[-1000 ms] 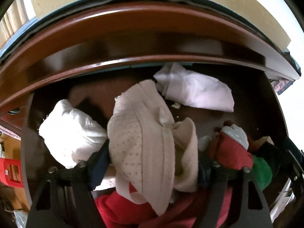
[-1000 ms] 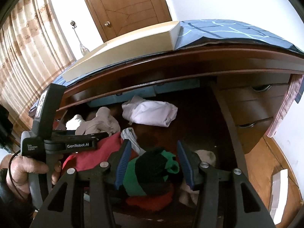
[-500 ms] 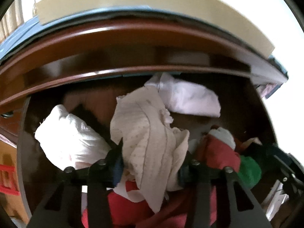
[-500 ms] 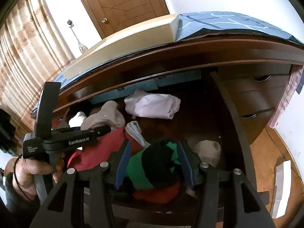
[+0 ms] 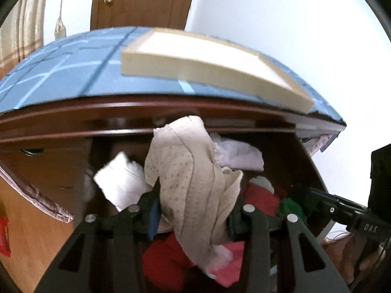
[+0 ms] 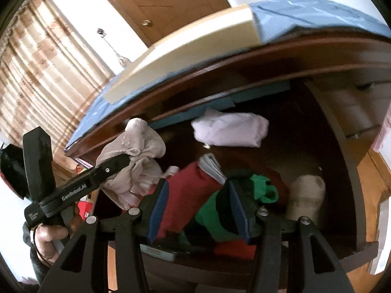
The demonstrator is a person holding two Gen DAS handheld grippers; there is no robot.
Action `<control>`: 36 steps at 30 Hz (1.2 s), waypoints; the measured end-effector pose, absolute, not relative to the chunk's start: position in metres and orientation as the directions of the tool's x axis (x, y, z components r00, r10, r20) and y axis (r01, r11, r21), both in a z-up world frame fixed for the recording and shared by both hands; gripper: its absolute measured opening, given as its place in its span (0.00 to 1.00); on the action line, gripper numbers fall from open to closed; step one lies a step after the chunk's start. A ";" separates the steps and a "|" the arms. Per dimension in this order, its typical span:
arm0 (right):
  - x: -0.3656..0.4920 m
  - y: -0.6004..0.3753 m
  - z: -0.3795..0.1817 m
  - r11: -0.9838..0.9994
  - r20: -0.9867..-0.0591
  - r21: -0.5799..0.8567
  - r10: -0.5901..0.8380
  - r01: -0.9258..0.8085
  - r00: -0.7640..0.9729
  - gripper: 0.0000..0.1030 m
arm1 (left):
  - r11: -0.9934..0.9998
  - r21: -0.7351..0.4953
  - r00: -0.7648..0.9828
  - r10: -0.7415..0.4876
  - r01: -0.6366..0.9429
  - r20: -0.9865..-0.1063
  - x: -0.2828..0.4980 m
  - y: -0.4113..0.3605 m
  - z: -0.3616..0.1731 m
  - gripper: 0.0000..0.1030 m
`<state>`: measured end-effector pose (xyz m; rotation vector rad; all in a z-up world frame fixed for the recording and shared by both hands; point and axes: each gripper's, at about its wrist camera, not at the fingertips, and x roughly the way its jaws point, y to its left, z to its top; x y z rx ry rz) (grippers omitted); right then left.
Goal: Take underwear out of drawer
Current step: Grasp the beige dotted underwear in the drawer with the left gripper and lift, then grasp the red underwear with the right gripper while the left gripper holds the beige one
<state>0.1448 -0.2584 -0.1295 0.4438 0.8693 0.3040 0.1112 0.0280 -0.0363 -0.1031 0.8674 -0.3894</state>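
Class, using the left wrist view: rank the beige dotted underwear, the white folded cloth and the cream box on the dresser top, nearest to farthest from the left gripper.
1. Beige dotted underwear: clamped in the left gripper.
2. White folded cloth: just behind, on the picture's left, in the drawer.
3. Cream box: farthest, up on the dresser top.

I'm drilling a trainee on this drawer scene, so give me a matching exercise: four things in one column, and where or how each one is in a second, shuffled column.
Things:
1. beige dotted cotton underwear
2. pale lilac folded cloth
3. red fabric item
4. flat cream rectangular box

Places or states:
A. lying near the back of the drawer
B. on the blue patterned cover on top of the dresser
C. clamped in the left gripper
D. between the right gripper's blue pads

Pairs: 1-C, 2-A, 3-D, 4-B
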 end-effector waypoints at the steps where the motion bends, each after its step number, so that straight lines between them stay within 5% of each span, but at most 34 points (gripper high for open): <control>1: 0.144 -0.256 -0.125 0.862 -0.649 0.498 0.441 -0.093 0.620 0.51 | 0.924 -0.252 0.588 -0.379 0.288 -0.714 0.110 0.034 -0.032 0.40; 9: 0.135 -0.250 -0.099 0.810 -0.534 0.561 0.511 -0.170 0.673 0.55 | 0.931 -0.220 0.650 -0.361 0.291 -0.669 0.108 0.051 -0.010 0.40; 11: 0.140 -0.245 -0.100 0.785 -0.550 0.593 0.558 -0.181 0.621 0.67 | 0.930 -0.219 0.652 -0.364 0.296 -0.665 0.106 0.053 -0.009 0.40; 23: 0.182 -0.218 -0.175 0.719 -0.681 0.695 0.641 0.034 0.355 0.67 | 0.933 -0.199 0.685 -0.355 0.299 -0.636 0.098 0.067 0.003 0.40; 27: 0.198 -0.201 -0.175 0.780 -0.733 0.625 0.576 0.025 0.362 0.67 | 0.940 -0.196 0.694 -0.338 0.279 -0.635 0.098 0.074 0.004 0.40; 30: 0.203 -0.177 -0.162 0.873 -0.780 0.481 0.470 -0.084 0.413 0.51 | 0.943 -0.195 0.696 -0.331 0.270 -0.637 0.099 0.076 0.003 0.40; 36: 0.202 -0.153 -0.153 0.906 -0.771 0.375 0.423 -0.198 0.476 0.53 | 0.943 -0.194 0.690 -0.331 0.272 -0.644 0.102 0.076 0.001 0.40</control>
